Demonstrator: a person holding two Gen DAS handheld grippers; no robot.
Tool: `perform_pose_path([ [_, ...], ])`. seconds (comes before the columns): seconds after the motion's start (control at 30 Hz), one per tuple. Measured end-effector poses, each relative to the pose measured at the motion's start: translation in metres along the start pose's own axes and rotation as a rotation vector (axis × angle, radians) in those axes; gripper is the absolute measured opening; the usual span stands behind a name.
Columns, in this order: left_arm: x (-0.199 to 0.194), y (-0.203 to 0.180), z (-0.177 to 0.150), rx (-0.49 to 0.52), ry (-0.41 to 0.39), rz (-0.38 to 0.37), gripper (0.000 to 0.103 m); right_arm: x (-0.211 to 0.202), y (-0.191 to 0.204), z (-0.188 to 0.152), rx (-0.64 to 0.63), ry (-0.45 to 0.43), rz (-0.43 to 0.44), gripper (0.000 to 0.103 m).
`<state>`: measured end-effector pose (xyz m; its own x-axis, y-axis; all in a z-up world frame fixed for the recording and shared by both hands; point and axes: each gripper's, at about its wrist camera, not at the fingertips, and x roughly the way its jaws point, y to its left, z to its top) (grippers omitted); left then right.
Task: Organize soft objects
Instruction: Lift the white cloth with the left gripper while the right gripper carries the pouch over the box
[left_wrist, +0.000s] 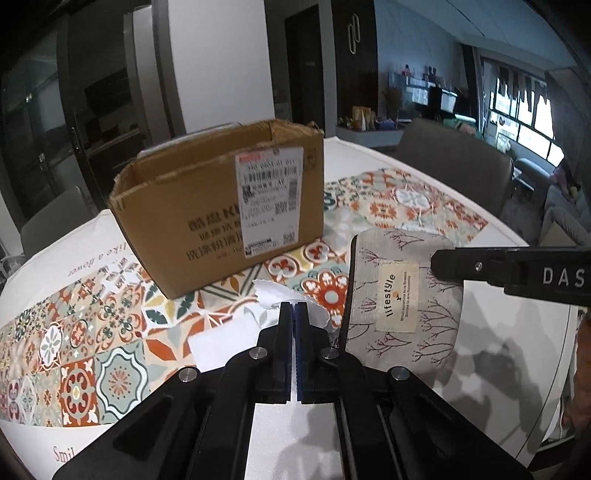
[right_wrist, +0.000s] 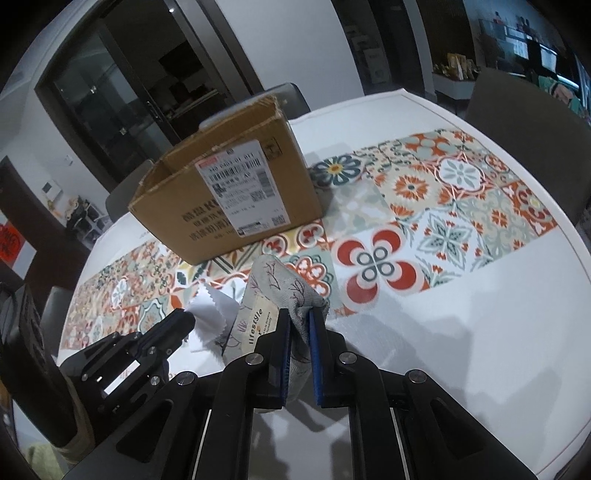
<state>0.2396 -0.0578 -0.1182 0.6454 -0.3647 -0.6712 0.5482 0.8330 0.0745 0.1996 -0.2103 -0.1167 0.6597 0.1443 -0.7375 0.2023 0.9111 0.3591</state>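
Lifting two soft items toward the open cardboard box (left_wrist: 221, 199) on the patterned desk (right_wrist: 461, 332) calls for height first: each should clear the box's near rim before release. The left tongs (left_wrist: 294, 308), pressed nearly shut, pinch a white pinked-edge cloth (left_wrist: 280, 295) just in front of the box. The right tongs (right_wrist: 299, 317), narrowly parted, clamp the grey "lifestyle" pouch (right_wrist: 273, 291) by its edge, right of the cloth and near the box. Both tongs point toward the box, angled down at the desk, side by side.
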Motion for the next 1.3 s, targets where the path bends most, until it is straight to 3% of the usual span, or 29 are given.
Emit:
perform_pose_path([
  [1.3,-0.082,0.037,0.074,-0.104,-0.284,0.202,0.003,-0.047,0.059,0.077,-0.228,-0.215,0.098,0.011],
])
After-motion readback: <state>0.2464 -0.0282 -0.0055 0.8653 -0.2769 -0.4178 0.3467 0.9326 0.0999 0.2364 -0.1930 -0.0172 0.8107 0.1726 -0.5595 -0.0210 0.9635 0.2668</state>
